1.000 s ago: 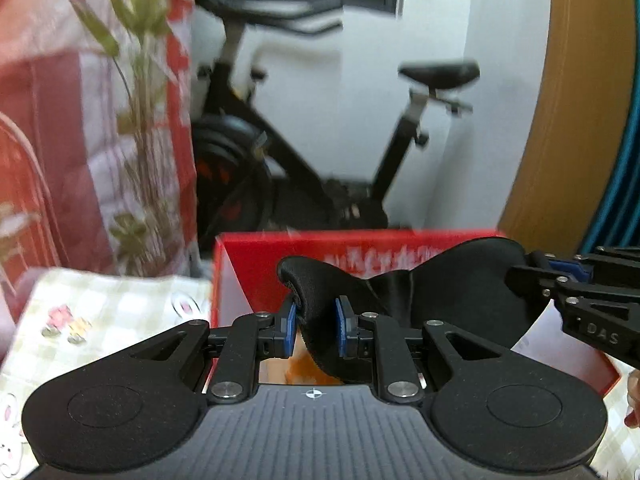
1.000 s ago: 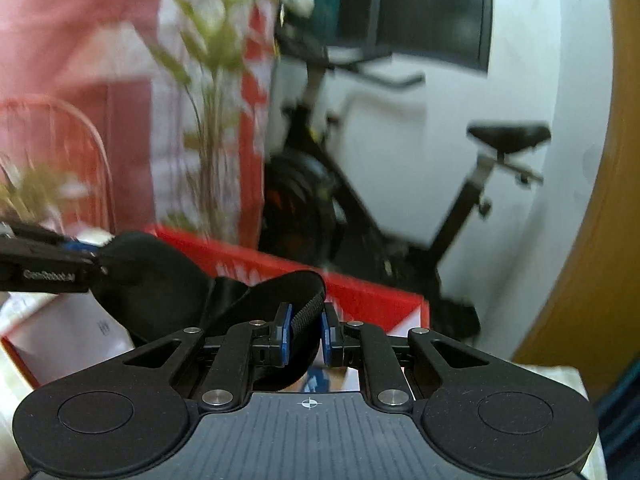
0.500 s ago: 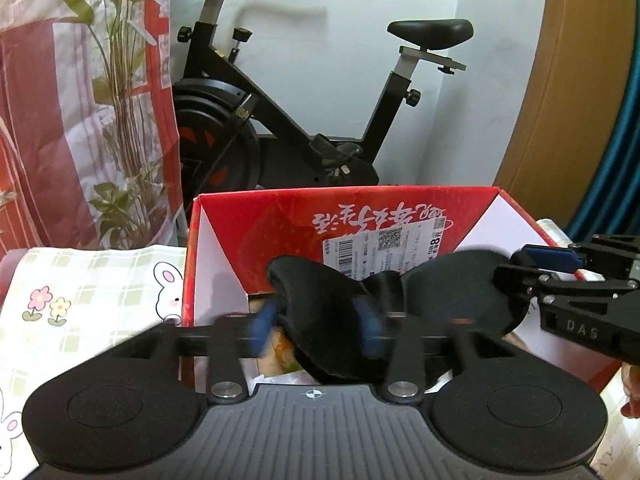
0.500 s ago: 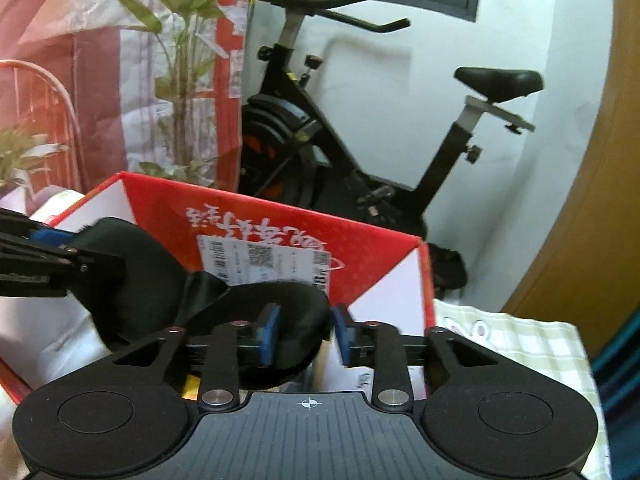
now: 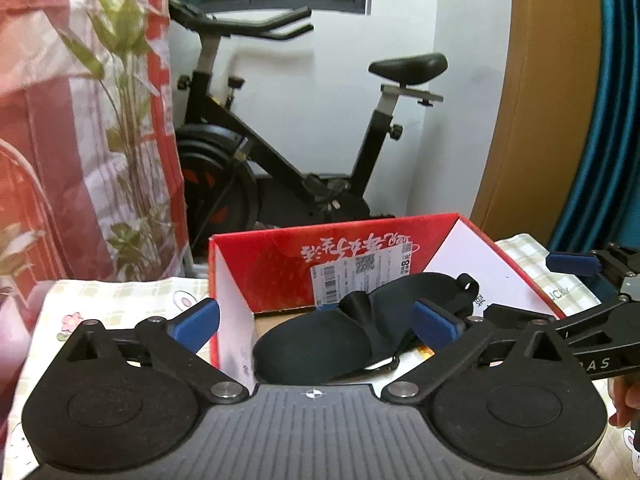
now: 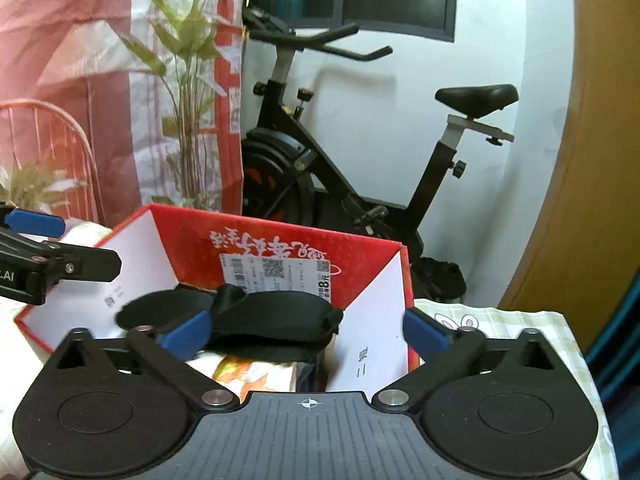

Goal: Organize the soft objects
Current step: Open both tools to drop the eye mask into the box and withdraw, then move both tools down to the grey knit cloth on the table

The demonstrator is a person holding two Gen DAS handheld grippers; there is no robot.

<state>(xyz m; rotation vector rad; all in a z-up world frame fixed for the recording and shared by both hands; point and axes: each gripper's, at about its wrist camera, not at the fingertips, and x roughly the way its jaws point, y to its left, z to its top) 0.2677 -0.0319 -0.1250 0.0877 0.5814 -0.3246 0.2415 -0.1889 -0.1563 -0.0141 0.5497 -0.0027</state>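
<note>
Lying limp: padded black eye mask

Inside the glossy red cardboard box lies a matt black cloth eye mask, under a white paper shipping label on the box's far wall. The box stands on a soft checked tablecloth.
</note>
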